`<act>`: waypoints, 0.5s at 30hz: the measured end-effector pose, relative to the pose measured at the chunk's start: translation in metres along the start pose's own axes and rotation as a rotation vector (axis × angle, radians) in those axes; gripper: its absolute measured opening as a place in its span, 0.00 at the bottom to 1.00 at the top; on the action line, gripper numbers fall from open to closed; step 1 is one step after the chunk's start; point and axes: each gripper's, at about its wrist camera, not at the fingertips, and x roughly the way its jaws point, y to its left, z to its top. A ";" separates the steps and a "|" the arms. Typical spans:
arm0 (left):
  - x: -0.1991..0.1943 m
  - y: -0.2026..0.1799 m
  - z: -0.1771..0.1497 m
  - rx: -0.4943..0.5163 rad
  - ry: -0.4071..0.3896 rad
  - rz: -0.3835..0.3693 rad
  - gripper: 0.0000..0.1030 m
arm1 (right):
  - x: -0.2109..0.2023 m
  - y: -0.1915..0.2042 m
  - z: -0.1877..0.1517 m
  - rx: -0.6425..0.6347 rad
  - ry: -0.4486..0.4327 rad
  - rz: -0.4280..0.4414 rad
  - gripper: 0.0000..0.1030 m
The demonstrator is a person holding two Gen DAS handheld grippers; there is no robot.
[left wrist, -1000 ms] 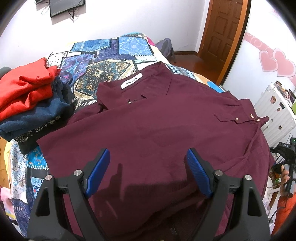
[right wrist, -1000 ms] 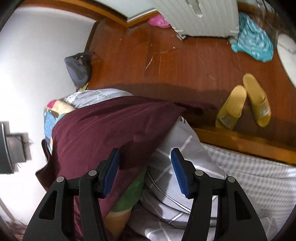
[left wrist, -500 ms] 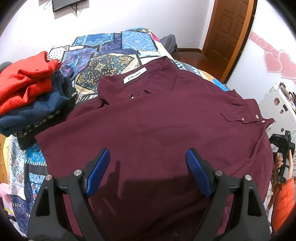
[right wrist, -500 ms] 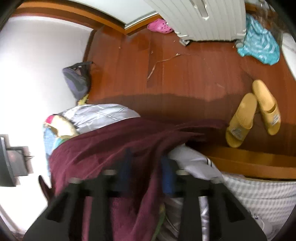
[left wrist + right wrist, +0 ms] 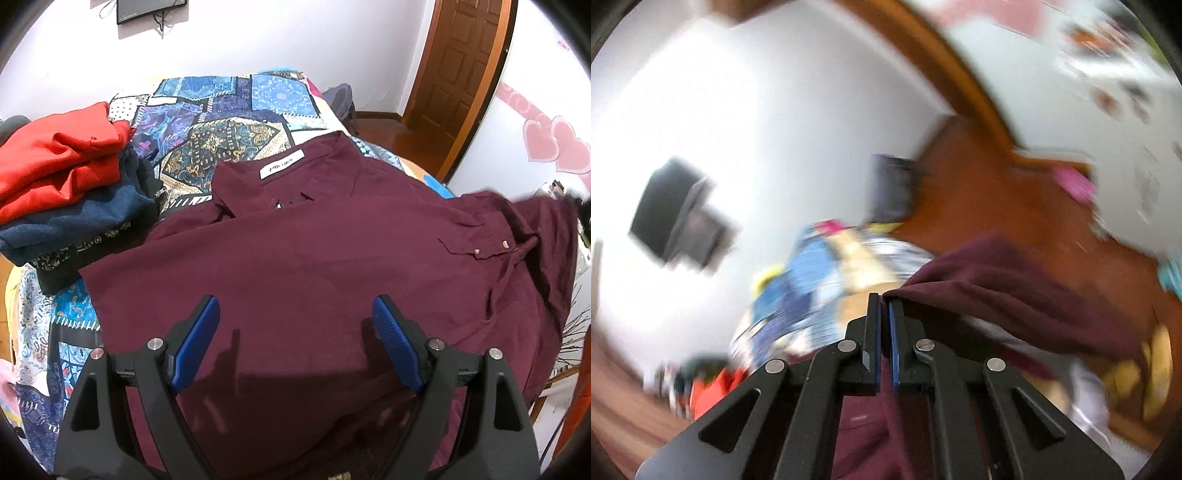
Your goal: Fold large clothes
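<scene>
A bed covered with a blue patchwork quilt [image 5: 221,125] fills most of the left wrist view, and everything else is placed against the maroon shirt [image 5: 314,266] spread across it. The shirt lies flat on the quilt with its collar toward the far wall, a white label [image 5: 282,169] showing inside the neckline and 2 small buttons on a flap near its right side; its far right edge is lifted off the bed and blurred. Left of the shirt, touching its sleeve, sits a stack of folded clothes [image 5: 70,206], red on top, dark blue beneath, a patterned piece at the bottom. Beyond the shirt's collar stand the white wall and a dark screen [image 5: 147,9] mounted high; beyond its right shoulder is a brown wooden door [image 5: 461,62], with pink heart stickers [image 5: 554,147] on the pale surface next to it. The left gripper [image 5: 295,325] hovers over the shirt's near hem with its blue pads spread wide and nothing between them. In the right wrist view, heavily blurred, the right gripper [image 5: 882,306] has just closed its jaws and now pinches a fold of the shirt [image 5: 1015,288], the cloth draping away to the right above the wooden floor [image 5: 997,184], with yellow slippers [image 5: 1152,369] low beside the cloth.
</scene>
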 end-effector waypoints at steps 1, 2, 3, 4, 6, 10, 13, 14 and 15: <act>-0.002 0.001 0.000 0.000 -0.005 -0.004 0.82 | -0.001 0.029 -0.006 -0.080 0.016 0.041 0.03; -0.004 0.002 -0.001 0.000 -0.011 -0.008 0.82 | 0.001 0.048 -0.014 -0.131 0.033 0.068 0.04; -0.007 0.003 -0.002 -0.001 -0.017 -0.012 0.82 | 0.004 0.067 -0.025 -0.187 0.066 0.097 0.03; -0.009 0.004 -0.003 -0.003 -0.022 -0.017 0.82 | 0.010 0.084 -0.039 -0.239 0.109 0.120 0.03; -0.013 0.008 -0.006 -0.010 -0.030 -0.027 0.82 | 0.026 0.102 -0.067 -0.312 0.196 0.135 0.04; -0.016 0.015 -0.010 -0.022 -0.030 -0.042 0.82 | 0.084 0.103 -0.140 -0.389 0.437 0.045 0.04; -0.017 0.018 -0.014 -0.022 -0.027 -0.044 0.82 | 0.116 0.077 -0.169 -0.348 0.563 -0.039 0.05; -0.018 0.018 -0.015 -0.019 -0.027 -0.042 0.82 | 0.116 0.071 -0.171 -0.338 0.569 -0.051 0.06; -0.018 0.018 -0.016 -0.015 -0.027 -0.039 0.82 | 0.115 0.065 -0.172 -0.327 0.572 -0.049 0.07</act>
